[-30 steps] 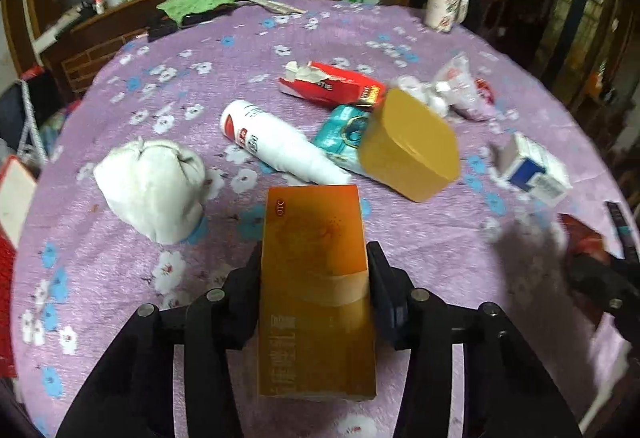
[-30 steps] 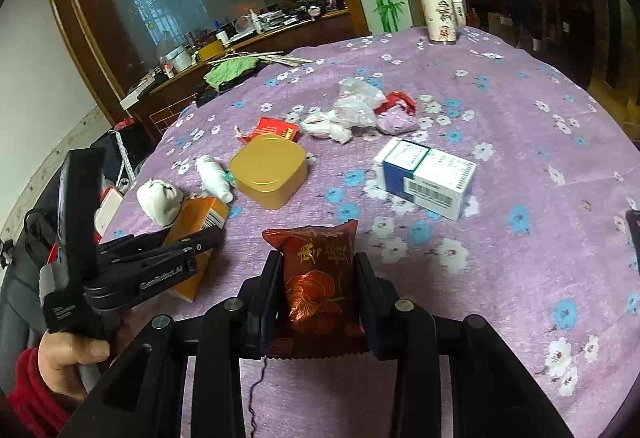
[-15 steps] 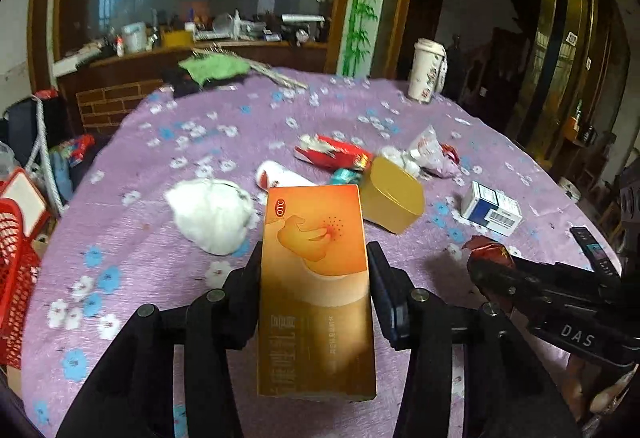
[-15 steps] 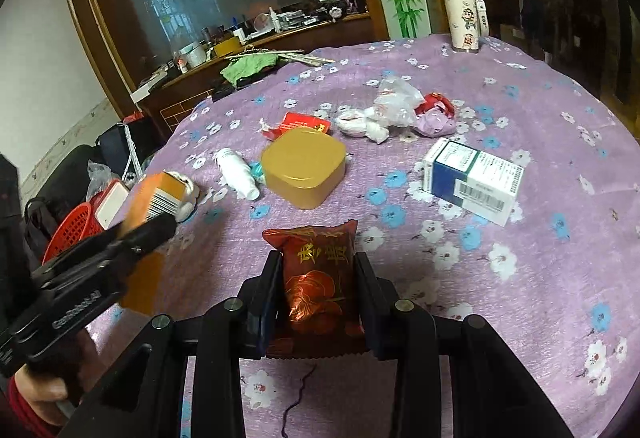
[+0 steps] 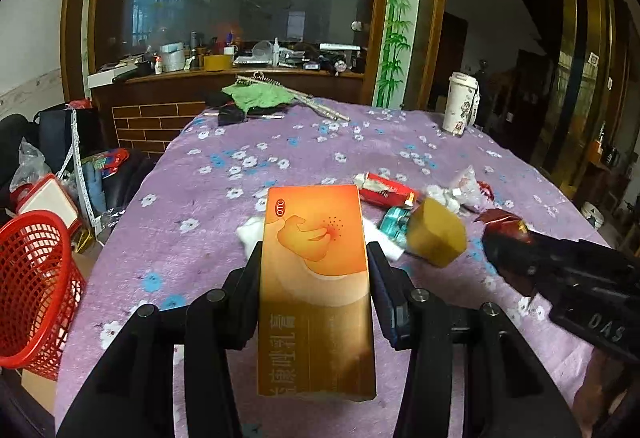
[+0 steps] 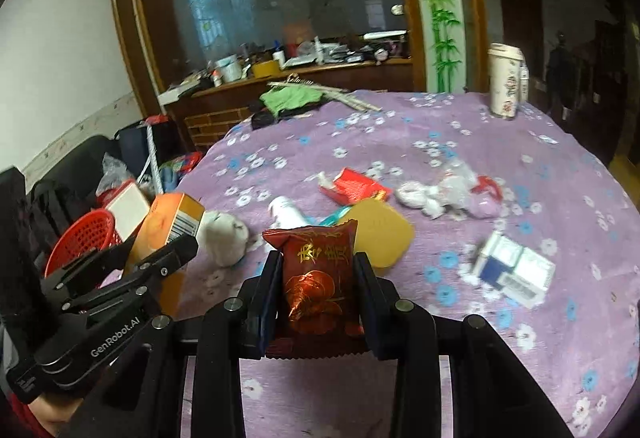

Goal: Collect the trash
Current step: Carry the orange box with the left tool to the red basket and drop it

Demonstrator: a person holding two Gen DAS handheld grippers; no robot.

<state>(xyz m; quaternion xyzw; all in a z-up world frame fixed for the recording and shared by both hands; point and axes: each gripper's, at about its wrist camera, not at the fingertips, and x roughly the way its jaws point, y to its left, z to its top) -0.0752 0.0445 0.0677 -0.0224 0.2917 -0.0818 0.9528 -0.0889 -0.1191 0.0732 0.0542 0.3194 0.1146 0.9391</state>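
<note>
My left gripper (image 5: 316, 266) is shut on an orange medicine box (image 5: 316, 278) and holds it above the purple flowered table (image 5: 200, 198). It also shows in the right wrist view (image 6: 164, 258) at the left. My right gripper (image 6: 316, 274) is shut on a dark red snack packet (image 6: 318, 274), lifted over the table; the packet also shows in the left wrist view (image 5: 504, 226). A red mesh basket (image 5: 32, 278) stands on the floor left of the table, seen too in the right wrist view (image 6: 84, 238).
On the table lie a gold tin (image 6: 380, 234), a white bottle (image 6: 286, 212), a white wad (image 6: 224, 238), a red torn pack (image 6: 354, 186), crumpled plastic (image 6: 448, 190), a blue-white box (image 6: 512, 270). A tall cup (image 6: 506, 78) stands at the far edge.
Both grippers have lifted and tilted up with their loads. The left one has swung left, so the red basket comes into view.
</note>
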